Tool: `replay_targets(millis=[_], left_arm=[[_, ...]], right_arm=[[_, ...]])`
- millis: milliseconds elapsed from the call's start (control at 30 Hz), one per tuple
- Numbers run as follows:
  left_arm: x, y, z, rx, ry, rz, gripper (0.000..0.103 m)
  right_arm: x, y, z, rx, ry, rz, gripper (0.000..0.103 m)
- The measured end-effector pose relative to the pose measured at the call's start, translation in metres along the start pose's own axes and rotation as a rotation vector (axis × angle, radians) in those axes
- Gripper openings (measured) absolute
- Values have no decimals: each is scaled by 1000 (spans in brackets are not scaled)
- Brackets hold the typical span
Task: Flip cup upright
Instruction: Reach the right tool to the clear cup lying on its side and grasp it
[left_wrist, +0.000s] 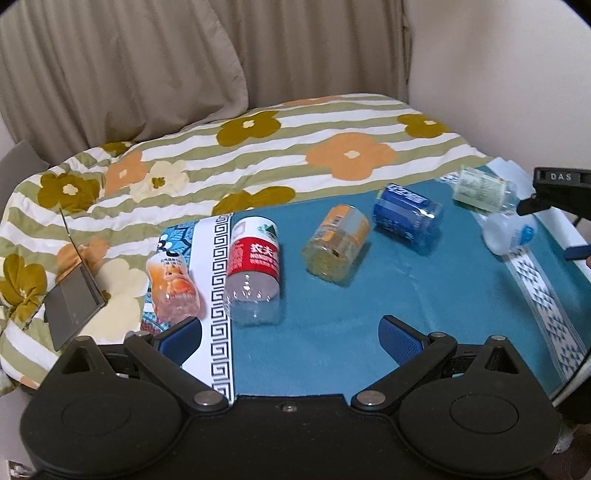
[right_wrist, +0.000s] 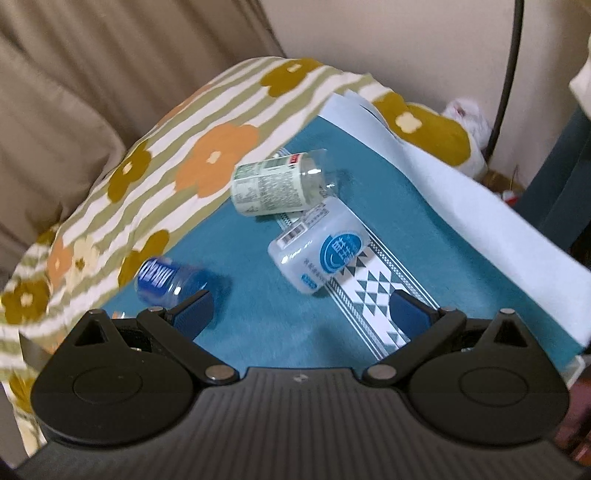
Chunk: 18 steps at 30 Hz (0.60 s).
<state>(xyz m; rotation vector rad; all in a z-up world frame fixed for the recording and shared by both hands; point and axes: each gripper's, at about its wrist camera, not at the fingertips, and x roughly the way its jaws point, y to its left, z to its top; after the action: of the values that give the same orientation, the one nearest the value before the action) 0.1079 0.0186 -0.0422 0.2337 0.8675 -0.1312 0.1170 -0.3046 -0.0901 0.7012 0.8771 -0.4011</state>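
Several cut-bottle cups lie on their sides on the teal mat (left_wrist: 332, 314). In the left wrist view: an orange-print cup (left_wrist: 173, 291), a red-label cup (left_wrist: 255, 271), a yellow-orange cup (left_wrist: 338, 243), a blue cup (left_wrist: 406, 218), a pale green-label cup (left_wrist: 482, 192) and a white cup with a blue logo (left_wrist: 508, 230). My left gripper (left_wrist: 291, 334) is open and empty, just short of the red-label cup. In the right wrist view my right gripper (right_wrist: 301, 314) is open and empty, just short of the white cup (right_wrist: 321, 247). The green-label cup (right_wrist: 280, 182) and blue cup (right_wrist: 171, 277) lie beyond and to the left.
A floral striped blanket (left_wrist: 258, 147) covers the bed behind the mat. A dark tablet-like device (left_wrist: 74, 299) stands at the left. The other gripper's body (left_wrist: 557, 192) shows at the right edge. A white sheet (right_wrist: 480, 214) borders the mat on the right; curtain and wall are behind.
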Motion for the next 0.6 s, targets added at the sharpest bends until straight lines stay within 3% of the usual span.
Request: replay_targets(millis=[433,600], left_arm=[[66,-20,60,40,77,-6,103],[82,-27,68,50,105,-22,103]], right_arm=[[68,-20,20,300,29,17,103],[82,-22,24,346,29,13,103]])
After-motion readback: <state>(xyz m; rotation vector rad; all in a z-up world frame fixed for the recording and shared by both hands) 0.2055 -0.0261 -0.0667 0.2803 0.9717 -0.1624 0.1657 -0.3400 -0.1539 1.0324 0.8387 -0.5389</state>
